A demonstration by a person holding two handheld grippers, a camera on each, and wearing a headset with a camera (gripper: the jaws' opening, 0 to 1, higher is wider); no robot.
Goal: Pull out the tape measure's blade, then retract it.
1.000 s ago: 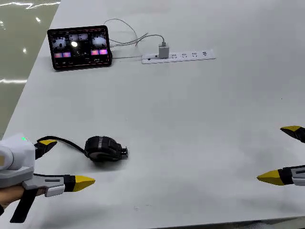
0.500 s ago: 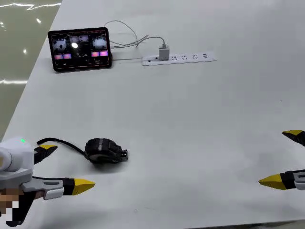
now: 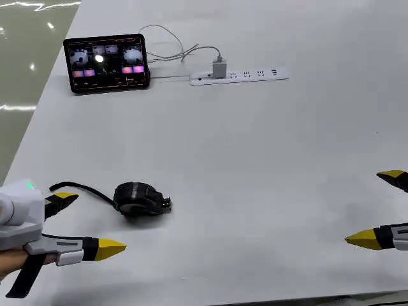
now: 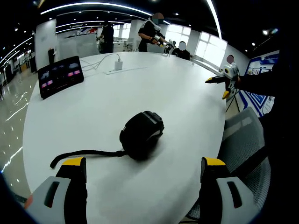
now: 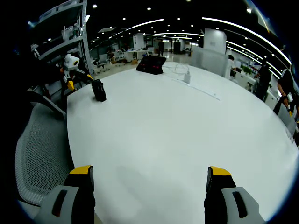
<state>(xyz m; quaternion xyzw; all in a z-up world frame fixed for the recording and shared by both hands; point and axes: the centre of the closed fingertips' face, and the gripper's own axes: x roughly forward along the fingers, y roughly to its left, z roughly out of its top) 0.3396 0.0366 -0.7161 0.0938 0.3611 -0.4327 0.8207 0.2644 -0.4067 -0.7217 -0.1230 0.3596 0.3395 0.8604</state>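
A black tape measure lies on the white table near its front left, with a black wrist strap trailing to the left. In the left gripper view the tape measure sits a short way ahead, centred between the jaws, and the strap runs toward the left jaw. My left gripper is open just left of the case, touching nothing. My right gripper is open at the table's front right edge, far from the tape measure. The blade is inside the case.
A tablet with a lit screen stands at the back left. A white power strip with a plugged charger and cables lies beside it. A mesh chair sits by the table edge. People stand in the background.
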